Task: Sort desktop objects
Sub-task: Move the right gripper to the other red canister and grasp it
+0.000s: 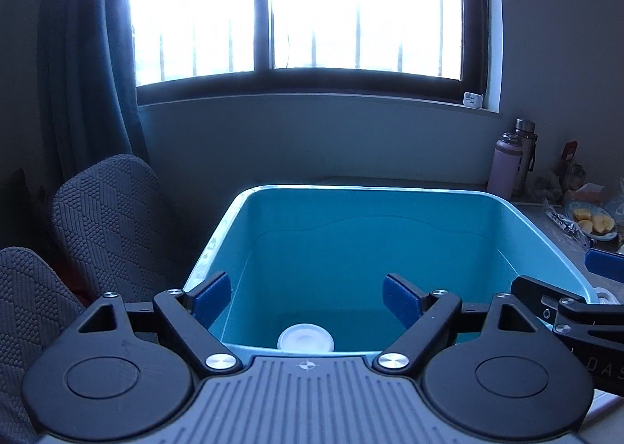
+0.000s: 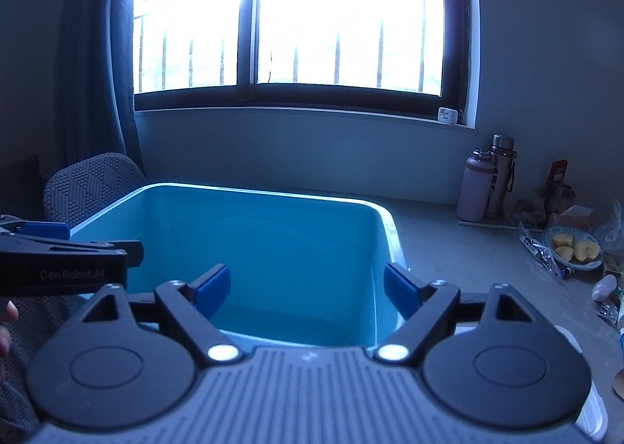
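Both claws hang wide and empty over the blue bin.

The left claw (image 1: 306,298) spreads its blue pads above the blue bin (image 1: 546,245), where a white round lid (image 1: 306,338) lies on the floor at 6 o'clock. The right claw (image 2: 306,294) gapes over the bin's 3 o'clock rim. At 3 o'clock on the desk (image 2: 448,245) stand a pink bottle (image 2: 475,186) and a plate of fruit pieces (image 2: 573,249).

The left gripper (image 1: 306,298) and right gripper (image 2: 306,294) sit side by side, jaws spread wide with nothing between them
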Demonstrator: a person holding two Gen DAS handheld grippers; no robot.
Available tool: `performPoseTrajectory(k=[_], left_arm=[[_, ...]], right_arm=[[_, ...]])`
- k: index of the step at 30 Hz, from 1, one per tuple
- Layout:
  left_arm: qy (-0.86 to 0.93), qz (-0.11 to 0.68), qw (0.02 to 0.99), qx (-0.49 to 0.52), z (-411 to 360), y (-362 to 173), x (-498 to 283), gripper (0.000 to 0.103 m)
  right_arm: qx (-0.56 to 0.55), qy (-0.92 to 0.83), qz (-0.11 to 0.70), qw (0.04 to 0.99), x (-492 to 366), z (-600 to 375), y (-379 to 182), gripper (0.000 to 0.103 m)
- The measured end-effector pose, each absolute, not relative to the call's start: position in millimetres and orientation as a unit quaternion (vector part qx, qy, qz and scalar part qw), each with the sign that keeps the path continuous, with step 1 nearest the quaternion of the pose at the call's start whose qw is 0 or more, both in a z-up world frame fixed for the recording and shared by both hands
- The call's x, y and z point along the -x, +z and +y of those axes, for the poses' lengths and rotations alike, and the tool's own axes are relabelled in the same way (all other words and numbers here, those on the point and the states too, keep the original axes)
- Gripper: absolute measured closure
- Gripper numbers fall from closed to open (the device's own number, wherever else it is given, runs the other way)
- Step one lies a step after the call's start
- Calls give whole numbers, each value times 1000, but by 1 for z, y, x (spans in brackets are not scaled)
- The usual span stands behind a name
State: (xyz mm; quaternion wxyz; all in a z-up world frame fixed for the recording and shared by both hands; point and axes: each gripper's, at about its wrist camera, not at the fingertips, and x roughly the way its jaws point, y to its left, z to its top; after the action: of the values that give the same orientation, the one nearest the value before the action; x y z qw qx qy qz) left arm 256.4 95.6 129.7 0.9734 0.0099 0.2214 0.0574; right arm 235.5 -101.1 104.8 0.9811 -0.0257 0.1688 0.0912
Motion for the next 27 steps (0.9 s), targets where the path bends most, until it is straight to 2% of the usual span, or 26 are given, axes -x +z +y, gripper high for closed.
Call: performPoseTrajectory(k=[10, 27], left_arm=[[44, 217, 975, -3, 99, 120, -191, 16], [51, 250, 967, -1, 121, 55, -97, 16]], right_arm=[[9, 73, 178, 981, -176, -98, 92, 17], [13, 67, 203, 977, -108, -87, 34, 17]])
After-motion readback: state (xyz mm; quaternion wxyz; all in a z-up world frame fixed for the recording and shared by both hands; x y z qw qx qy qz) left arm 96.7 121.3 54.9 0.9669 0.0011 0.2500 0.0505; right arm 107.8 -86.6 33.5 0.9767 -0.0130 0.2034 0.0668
